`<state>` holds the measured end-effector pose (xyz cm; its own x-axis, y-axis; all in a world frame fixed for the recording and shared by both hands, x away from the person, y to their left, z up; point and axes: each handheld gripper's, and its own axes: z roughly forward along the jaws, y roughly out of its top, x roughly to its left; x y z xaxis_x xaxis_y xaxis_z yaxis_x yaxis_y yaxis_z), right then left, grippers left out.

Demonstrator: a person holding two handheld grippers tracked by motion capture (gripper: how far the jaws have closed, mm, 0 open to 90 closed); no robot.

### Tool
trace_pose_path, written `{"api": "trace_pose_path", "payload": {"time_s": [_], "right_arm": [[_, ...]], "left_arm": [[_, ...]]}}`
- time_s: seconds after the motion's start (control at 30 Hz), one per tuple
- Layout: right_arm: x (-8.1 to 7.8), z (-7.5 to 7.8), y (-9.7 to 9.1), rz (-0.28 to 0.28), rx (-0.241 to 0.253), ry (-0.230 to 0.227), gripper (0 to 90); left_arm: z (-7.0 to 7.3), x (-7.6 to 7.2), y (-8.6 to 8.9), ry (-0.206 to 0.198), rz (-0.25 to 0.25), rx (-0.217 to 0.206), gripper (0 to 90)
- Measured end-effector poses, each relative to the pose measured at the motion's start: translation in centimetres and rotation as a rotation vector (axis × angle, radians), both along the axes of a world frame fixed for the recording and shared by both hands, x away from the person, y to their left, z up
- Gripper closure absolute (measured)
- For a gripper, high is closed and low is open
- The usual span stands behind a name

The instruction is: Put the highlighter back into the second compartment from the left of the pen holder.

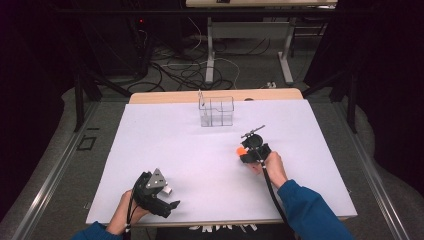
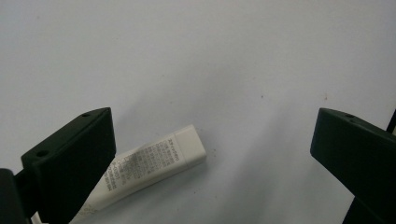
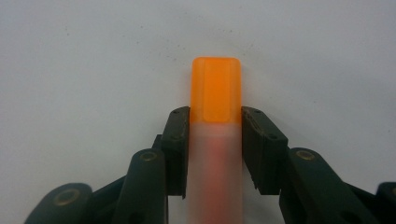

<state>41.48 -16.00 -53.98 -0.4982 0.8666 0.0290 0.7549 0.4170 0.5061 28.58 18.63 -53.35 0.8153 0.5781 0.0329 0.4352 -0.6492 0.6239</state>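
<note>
A frosted tube with an orange cap (image 3: 215, 86) lies on the white table sheet (image 1: 200, 150), and my right gripper (image 3: 215, 119) is shut on it just below the cap. In the high view this gripper (image 1: 247, 151) sits right of centre, with the orange cap (image 1: 241, 149) poking out to its left. My left gripper (image 2: 212, 135) is open near the table's front edge. A small white tube with printed text (image 2: 154, 163) lies flat beside its left jaw, partly hidden behind it. In the high view the left gripper (image 1: 167, 197) rests next to that white tube (image 1: 168, 190).
A clear plastic organizer with compartments (image 1: 216, 111) stands at the back centre of the table. A thin dark rod-like thing (image 1: 253, 131) lies just beyond the right gripper. Cables trail on the floor behind the table.
</note>
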Motion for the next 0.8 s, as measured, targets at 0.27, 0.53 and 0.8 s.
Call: {"api": "trace_pose_path", "payload": {"time_s": [0.27, 0.53, 0.8], "right_arm": [[0.1, -0.2, -0.2, -0.005, 0.036, -0.01, 64.4], [0.1, 0.0, -0.7, -0.008, 0.087, 0.006, 64.6], [-0.3, 0.9, -1.2, 0.016, 0.119, -0.05, 64.6]], "left_arm": [[0.0, 0.0, 0.0, -0.003, 0.002, -0.004, 0.2], [0.0, 0.0, 0.1, -0.009, 0.006, -0.004, 0.3], [0.1, -0.1, 0.0, -0.008, 0.003, 0.002, 0.2]]}}
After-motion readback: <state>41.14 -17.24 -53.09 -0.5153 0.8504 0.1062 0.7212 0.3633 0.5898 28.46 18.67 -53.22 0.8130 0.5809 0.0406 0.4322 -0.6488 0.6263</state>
